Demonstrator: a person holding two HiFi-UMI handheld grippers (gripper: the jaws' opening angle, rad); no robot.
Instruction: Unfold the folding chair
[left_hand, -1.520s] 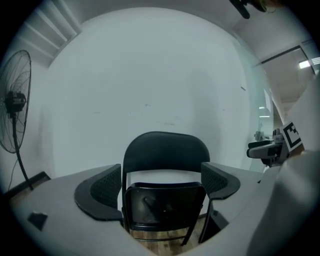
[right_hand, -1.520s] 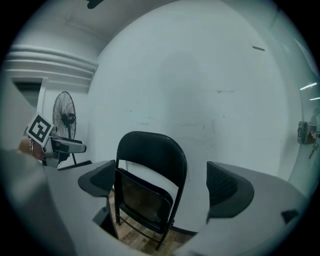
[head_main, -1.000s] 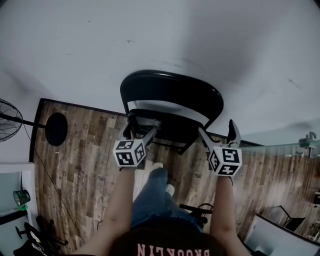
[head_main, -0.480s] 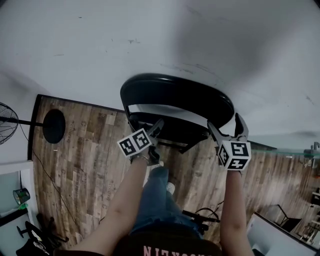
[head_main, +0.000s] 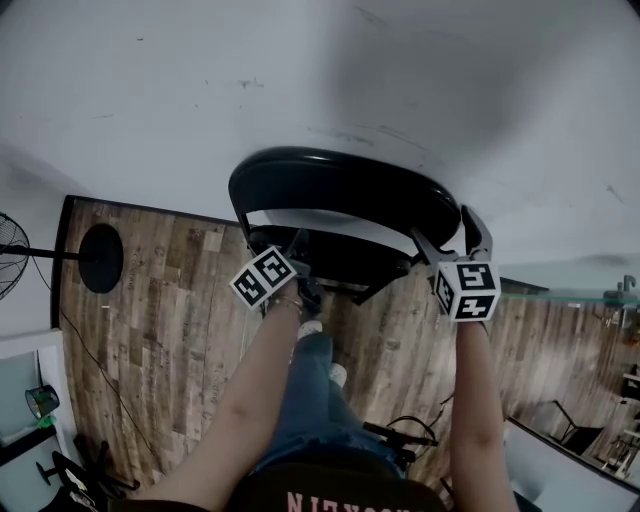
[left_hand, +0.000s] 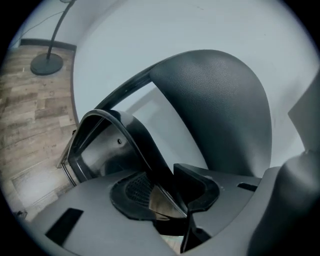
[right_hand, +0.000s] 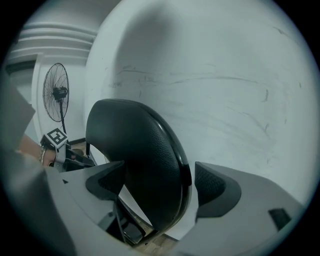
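Left gripper view: my left gripper (left_hand: 171, 192) fingers have just clenched on the seat edge (left_hand: 145, 157) of the black padded folding chair (left_hand: 215, 110), which stands folded against the white wall (left_hand: 200, 25). My right gripper (right_hand: 157, 182) fingers, narrowing, straddle its backrest (right_hand: 135, 150) without clamping; I judge unfolding can begin.

The black metal folding chair (head_main: 340, 195) stands close to the white wall (head_main: 300, 70), so only a thin gap shows behind its padded backrest (right_hand: 140, 165). The wood-plank floor (head_main: 170, 330) lies open to the chair's left, as far as the round black base of a floor fan (head_main: 100, 258), well apart. The person's jeans-clad legs (head_main: 310, 390) crowd the space just in front of the chair.
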